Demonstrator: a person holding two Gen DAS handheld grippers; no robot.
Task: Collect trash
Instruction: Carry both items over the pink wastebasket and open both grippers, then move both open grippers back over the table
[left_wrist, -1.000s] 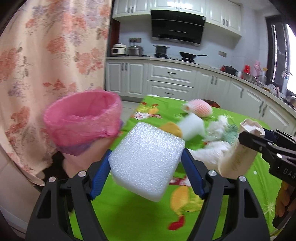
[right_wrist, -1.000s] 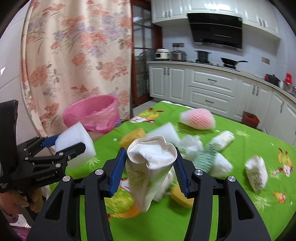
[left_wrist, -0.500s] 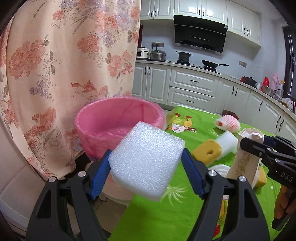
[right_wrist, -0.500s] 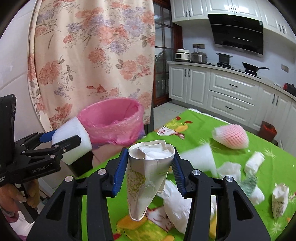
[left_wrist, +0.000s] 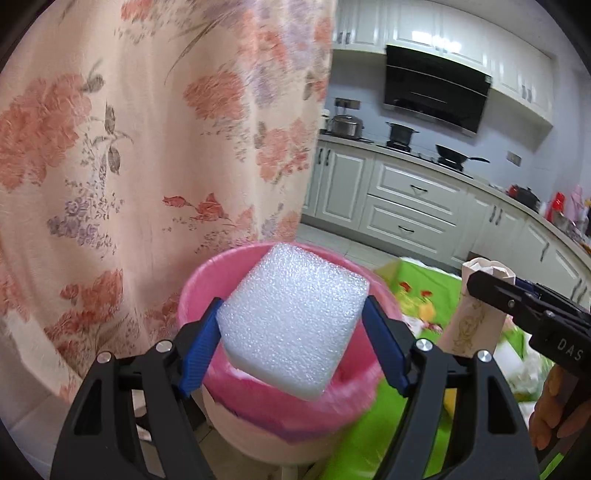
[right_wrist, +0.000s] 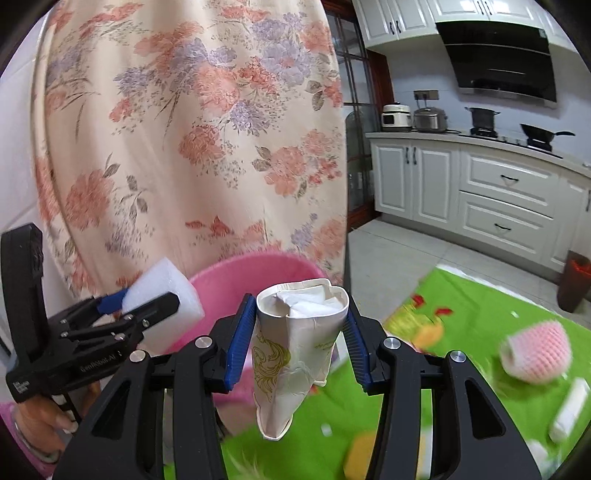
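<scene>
left tongs (left_wrist: 293, 345): my blue pads clamped on both sides of a white foam block (left_wrist: 291, 325), held over the mouth of the round bin lined with a pink plastic bag (left_wrist: 280, 406), beside the peach floral curtain (left_wrist: 147, 147). right tongs (right_wrist: 301, 341): my pads pinching a crumpled white paper cup with gold print (right_wrist: 295, 350), held near the bin's rim, above the edge of the green cartoon-print tablecloth (right_wrist: 476, 314). on that cloth: pink foam fruit net (right_wrist: 535, 350), small white foam pieces, blurred.
</scene>
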